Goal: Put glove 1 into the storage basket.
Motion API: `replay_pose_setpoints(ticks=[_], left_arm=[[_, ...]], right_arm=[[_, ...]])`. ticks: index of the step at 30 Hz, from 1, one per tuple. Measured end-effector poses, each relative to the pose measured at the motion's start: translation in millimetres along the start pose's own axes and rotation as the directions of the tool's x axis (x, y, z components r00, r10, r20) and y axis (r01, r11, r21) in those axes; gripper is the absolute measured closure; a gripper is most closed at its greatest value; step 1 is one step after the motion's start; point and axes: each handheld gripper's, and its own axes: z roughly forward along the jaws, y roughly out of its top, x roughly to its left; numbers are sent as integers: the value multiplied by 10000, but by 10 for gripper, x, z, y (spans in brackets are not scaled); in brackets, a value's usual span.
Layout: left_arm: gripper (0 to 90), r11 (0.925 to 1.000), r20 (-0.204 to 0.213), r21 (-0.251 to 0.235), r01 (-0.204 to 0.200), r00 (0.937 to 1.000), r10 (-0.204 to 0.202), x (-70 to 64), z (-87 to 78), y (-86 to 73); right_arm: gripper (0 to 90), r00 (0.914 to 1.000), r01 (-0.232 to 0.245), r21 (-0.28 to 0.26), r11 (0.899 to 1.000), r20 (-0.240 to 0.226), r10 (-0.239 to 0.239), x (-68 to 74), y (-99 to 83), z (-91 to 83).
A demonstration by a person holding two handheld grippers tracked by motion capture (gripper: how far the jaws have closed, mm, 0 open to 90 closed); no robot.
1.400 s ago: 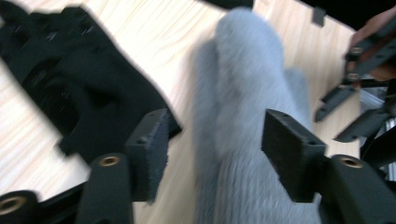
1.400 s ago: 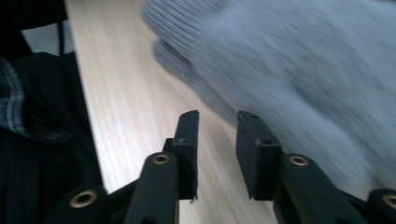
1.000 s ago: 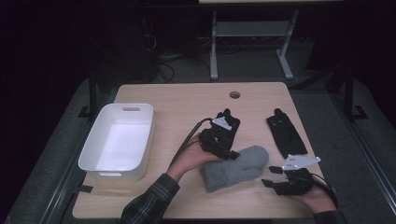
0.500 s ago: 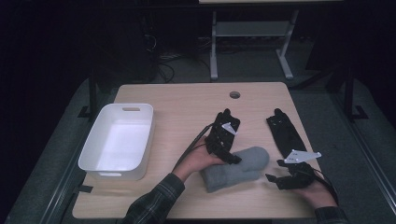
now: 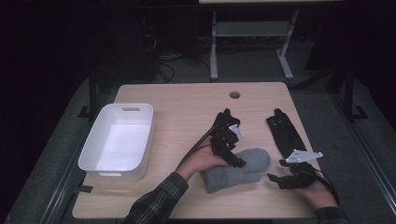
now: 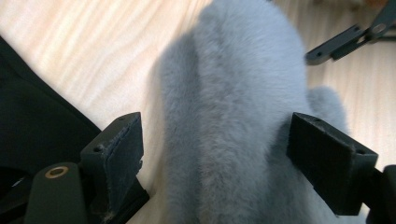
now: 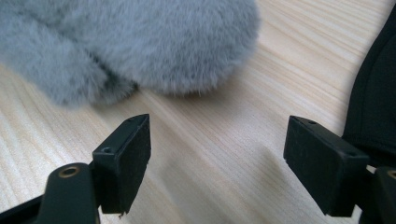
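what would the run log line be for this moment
left gripper: open, jaws astride grey fuzzy mitten | right gripper: open over bare table, beside mitten | white bin: empty

Left gripper (image 5: 227, 139): black frame, small white marking, black cable trailing back past hand. Right gripper (image 5: 285, 178): black, grey three-cornered plate on top, dark cable. Jaws in both gripper views: black blocky pads with small screw holes, brass-coloured pivot rivet. Left sleeve (image 5: 156, 201): dark plaid.
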Motion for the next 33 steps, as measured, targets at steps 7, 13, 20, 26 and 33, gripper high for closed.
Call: replay_pose_setpoints(ticks=[7,13,20,26,33], left_arm=[[121,9990,286,439,-28,9996,15,48,157,-22],[124,9987,791,490,103,9968,-142,57,286,-54],[388,9993,1800,298,205,9833,-256,99,260,-89],[627,9980,2555,1,629,9649,-609,184,239,-142],[714,9950,2770,-170,986,9567,-900,188,161,-142]], right_arm=[[210,10000,30,98,9999,-20,-29,0,-2,29],[188,9999,109,128,9999,-14,-109,6,-4,59],[175,9999,139,200,9997,20,-139,9,-35,78],[144,9997,221,174,9996,104,-223,16,-51,98],[100,9997,220,-242,9995,64,-219,22,-97,120]])
